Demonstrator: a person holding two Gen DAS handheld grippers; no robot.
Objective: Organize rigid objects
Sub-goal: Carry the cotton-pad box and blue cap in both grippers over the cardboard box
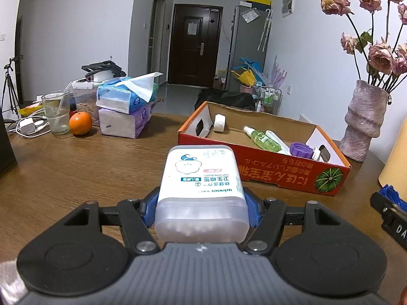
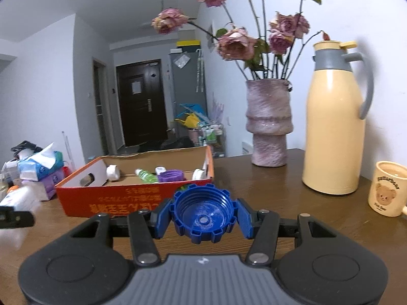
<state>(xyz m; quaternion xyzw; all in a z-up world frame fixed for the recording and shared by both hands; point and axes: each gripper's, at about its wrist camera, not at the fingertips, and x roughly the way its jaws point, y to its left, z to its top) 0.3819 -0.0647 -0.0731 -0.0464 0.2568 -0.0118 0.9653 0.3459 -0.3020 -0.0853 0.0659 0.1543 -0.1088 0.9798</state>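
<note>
Nearest to me, my left gripper (image 1: 201, 211) has its jaws pinching one cotton-bud box (image 1: 202, 190), white with a translucent end turned toward the camera, held over the wooden tabletop (image 1: 76, 167) just short of the orange cardboard box (image 1: 267, 172). My right gripper (image 2: 203, 218) has its jaws pinching one blue ribbed bottle cap (image 2: 203, 214), hollow side up, also just in front of that cardboard box (image 2: 114, 200).

Inside the cardboard box I count one white tape roll (image 1: 219, 123) at its far left end, one green spray bottle (image 1: 258, 137) lying on its side mid-box, one white tube (image 1: 278, 139) touching the bottle, and one purple cap (image 1: 301, 150) toward the right end.

Left of the cardboard box stand two tissue packs, a blue one (image 1: 124, 96) stacked on a purple one (image 1: 122, 124), then one orange (image 1: 80, 123) and one clear plastic cup (image 1: 56, 111). Right of the box stand one pink vase (image 2: 268, 124) of dried roses, one yellow thermos jug (image 2: 333, 122) and one bear mug (image 2: 388, 188).
</note>
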